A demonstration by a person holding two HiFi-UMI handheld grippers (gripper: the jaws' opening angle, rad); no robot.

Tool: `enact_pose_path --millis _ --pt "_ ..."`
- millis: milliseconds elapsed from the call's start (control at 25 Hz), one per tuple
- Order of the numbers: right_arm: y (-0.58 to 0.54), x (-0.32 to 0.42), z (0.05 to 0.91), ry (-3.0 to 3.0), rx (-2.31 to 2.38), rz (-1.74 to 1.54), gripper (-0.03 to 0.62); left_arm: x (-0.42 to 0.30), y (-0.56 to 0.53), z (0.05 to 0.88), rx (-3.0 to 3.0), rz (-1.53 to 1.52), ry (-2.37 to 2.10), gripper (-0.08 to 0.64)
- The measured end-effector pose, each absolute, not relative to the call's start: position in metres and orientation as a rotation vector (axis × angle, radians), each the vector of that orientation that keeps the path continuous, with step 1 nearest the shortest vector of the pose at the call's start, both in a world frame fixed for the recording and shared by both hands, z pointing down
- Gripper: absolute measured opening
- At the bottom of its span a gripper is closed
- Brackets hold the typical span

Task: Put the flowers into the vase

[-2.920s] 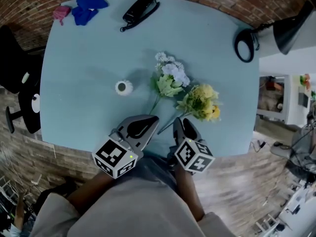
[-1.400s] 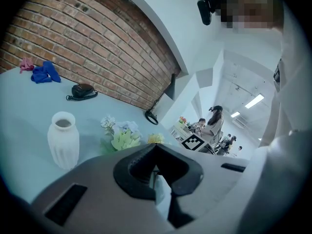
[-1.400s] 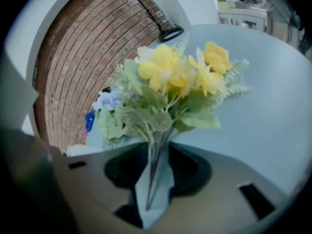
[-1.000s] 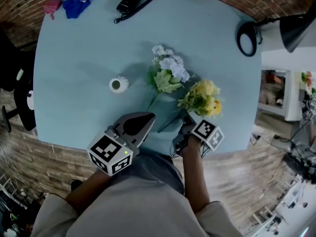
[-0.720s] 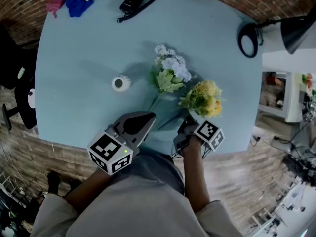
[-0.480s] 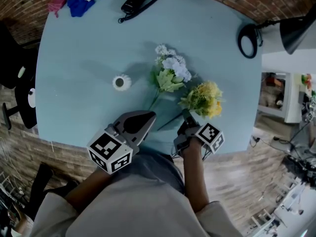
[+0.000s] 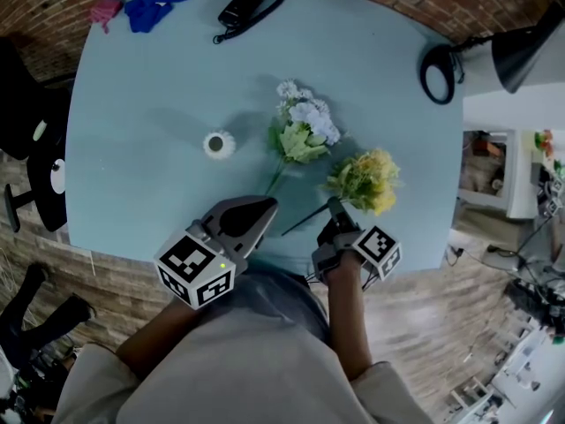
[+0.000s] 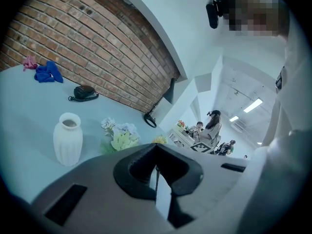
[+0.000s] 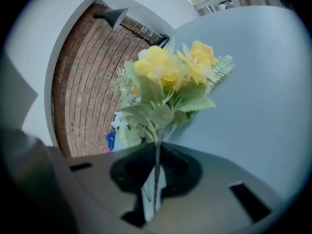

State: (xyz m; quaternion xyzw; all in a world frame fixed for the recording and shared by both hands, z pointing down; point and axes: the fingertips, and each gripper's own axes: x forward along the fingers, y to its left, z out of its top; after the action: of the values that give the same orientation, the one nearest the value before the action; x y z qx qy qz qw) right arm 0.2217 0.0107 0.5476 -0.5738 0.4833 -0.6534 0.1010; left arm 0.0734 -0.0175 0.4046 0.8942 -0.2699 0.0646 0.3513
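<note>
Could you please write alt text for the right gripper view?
The right gripper has just closed its jaws on the stem of the yellow flowers, which fill the middle. Behind are a blue table, brick wall and lamp.

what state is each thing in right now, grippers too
left gripper: shut, holding nothing
right gripper: jaws have just closed, shut on the yellow flowers' stem
yellow flowers: stem clamped in the right gripper
white flowers: lying loose on the table
vase: upright on the table, no flowers in it
phone: lying at the table's far edge
</note>
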Motion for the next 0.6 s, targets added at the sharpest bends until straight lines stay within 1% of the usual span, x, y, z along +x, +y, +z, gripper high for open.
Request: enact_pose_path --millis 600 --pt "0.006 0.221 0.510 1.537 -1.700 -1.798 0.044 0.064 -0.014 0.389 2.341 0.110 -0.729 0.020"
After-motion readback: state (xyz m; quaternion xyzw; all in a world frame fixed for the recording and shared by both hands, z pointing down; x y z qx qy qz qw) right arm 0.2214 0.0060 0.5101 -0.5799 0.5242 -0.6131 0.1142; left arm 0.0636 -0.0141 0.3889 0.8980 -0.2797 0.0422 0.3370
